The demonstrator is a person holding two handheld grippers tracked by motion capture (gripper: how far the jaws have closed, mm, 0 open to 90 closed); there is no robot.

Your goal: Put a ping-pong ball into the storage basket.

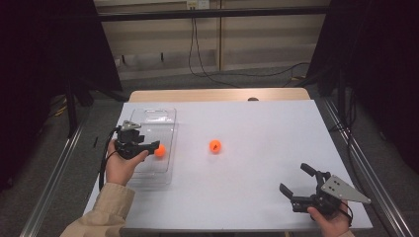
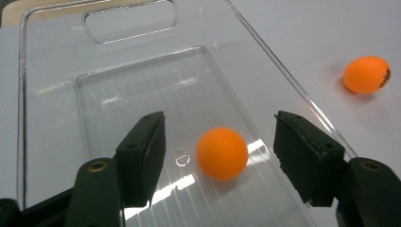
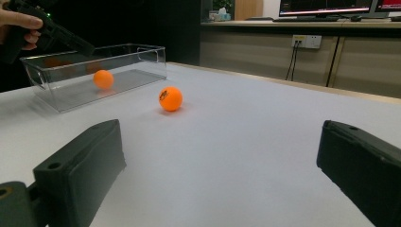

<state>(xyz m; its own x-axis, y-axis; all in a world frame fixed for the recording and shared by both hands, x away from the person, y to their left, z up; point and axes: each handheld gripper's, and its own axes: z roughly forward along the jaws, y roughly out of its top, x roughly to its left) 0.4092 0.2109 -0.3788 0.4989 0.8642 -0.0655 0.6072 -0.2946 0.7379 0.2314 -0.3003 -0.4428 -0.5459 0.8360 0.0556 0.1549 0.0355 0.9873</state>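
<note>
On the white worktop (image 1: 257, 128), the left claw (image 1: 157, 147) hangs over the clear tray (image 1: 168, 114) with jaws parted and an orange ball (image 2: 222, 153) lying loose between them, a second ball (image 1: 215, 146) rests to its right, and the right claw (image 1: 295, 178) gapes empty.

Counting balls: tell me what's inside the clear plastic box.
One orange ball lies in the clear plastic box, between the left gripper's open jaws. Nothing inside is covered.

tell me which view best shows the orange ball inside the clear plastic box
The left gripper view: the orange ball sits close up on the clear plastic box floor. The high view has it tiny; the right gripper view through the wall.
</note>
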